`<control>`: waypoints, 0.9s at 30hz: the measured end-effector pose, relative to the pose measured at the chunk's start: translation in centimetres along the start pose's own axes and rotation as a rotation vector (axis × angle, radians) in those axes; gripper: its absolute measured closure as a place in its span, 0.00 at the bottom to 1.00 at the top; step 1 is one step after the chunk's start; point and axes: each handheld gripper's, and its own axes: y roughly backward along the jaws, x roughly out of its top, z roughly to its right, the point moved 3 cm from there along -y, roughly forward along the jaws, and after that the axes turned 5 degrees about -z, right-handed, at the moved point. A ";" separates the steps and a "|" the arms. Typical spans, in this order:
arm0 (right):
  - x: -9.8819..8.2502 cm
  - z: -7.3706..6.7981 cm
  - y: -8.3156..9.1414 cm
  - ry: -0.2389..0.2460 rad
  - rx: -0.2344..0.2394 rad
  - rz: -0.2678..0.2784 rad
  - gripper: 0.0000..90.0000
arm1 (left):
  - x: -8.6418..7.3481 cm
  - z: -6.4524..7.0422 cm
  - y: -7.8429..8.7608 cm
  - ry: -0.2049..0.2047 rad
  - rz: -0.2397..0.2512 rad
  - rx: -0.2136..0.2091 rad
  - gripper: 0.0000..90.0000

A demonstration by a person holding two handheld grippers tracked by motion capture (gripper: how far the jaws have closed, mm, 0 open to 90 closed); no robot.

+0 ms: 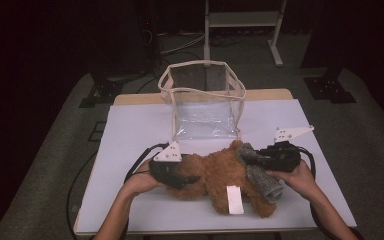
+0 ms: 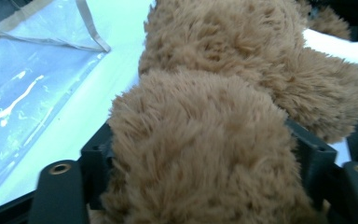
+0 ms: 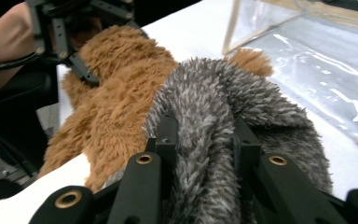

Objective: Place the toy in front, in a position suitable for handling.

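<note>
My left gripper (image 1: 190, 178) pinches a limb of the brown plush toy (image 1: 220, 175); my right gripper (image 1: 247, 157) clamps its grey furry scarf (image 1: 262, 180). The toy lies long axis nine-to-three between them, the clear plastic bag (image 1: 205, 102) at twelve o'clock.

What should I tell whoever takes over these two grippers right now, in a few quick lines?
Left gripper: jaws closed around one brown furry end of the plush toy.
Right gripper: shut on the toy's grey furry part.
The toy lies on the white table, its white tag facing up, just in front of the clear bag, which stands open behind it.
Done: both ends gripped.
Left, probably: lift the toy and lower it into the bag.
</note>
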 end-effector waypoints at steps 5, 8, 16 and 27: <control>-1.4 -1.7 0.3 0.019 0.016 0.004 0.78 | -0.1 0.1 0.9 0.022 -0.011 -0.011 0.16; -1.9 -2.7 0.4 0.033 0.012 0.004 0.78 | -0.2 0.5 0.6 -0.001 -0.031 -0.025 0.21; -1.2 -0.7 2.7 -0.035 -0.064 0.079 0.77 | -0.7 2.1 1.2 -0.071 -0.043 -0.042 0.26; -2.0 -2.6 0.9 -0.019 0.021 0.065 0.77 | 2.9 3.0 1.7 -0.126 -0.080 -0.041 0.16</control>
